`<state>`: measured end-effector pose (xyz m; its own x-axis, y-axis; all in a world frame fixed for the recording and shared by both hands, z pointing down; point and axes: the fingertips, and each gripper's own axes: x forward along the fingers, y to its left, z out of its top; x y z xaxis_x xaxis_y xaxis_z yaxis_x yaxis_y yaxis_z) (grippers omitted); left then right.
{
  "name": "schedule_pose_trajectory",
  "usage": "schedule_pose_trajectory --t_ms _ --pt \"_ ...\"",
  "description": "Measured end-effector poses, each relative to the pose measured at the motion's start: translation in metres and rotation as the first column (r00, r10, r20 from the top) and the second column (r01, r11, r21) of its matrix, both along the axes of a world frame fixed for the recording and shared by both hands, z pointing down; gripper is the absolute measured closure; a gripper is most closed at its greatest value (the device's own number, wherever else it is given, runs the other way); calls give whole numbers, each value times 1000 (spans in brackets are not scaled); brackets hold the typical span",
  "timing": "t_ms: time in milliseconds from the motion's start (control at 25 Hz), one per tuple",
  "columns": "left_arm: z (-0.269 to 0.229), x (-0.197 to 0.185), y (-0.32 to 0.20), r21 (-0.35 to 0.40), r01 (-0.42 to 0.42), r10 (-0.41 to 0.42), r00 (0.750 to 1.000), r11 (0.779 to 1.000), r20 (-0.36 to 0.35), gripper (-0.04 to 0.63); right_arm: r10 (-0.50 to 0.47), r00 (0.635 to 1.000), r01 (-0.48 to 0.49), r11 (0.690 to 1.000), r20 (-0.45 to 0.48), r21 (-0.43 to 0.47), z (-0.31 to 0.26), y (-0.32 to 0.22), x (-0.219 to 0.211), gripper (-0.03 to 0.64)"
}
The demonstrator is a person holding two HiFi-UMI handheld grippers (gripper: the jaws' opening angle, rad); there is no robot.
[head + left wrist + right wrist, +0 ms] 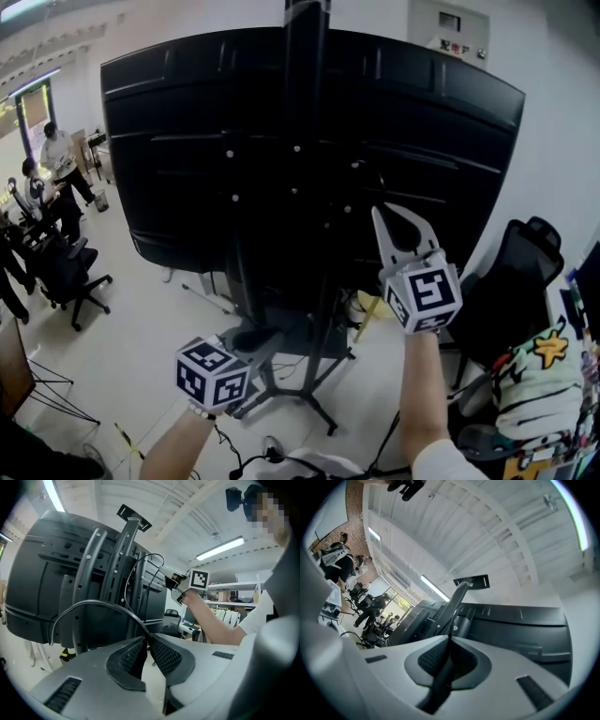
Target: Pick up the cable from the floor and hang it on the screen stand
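The back of a big black screen is mounted on the screen stand, whose legs spread on the floor. My left gripper is low by the stand's base. It is shut on a thin dark cable that arcs out of its tips and loops up along the stand to my right gripper. The right gripper is raised against the screen's back and shut on the cable, which passes between its tips towards the pole.
A black office chair stands at the right, next to a colourful bundle. Another chair and several people are at the far left. More cable and a plug lie on the floor near my feet.
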<state>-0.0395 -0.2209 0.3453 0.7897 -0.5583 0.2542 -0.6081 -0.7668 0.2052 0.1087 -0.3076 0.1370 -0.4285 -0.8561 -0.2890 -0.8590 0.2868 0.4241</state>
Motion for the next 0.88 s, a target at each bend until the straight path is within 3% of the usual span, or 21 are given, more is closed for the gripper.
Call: schedule_pose_trajectory --t_ms 320,600,880 --pt "-21 9 -30 36 -47 49 997 998 -52 577 81 996 -83 996 47 28 -51 -38 11 591" --pt "-29 15 -52 30 -75 78 994 997 -74 577 223 971 -216 972 81 -88 -46 -73 44 591" --pt "-27 28 -61 21 -102 104 989 995 -104 577 328 943 -305 917 50 -258 0 -93 74 591"
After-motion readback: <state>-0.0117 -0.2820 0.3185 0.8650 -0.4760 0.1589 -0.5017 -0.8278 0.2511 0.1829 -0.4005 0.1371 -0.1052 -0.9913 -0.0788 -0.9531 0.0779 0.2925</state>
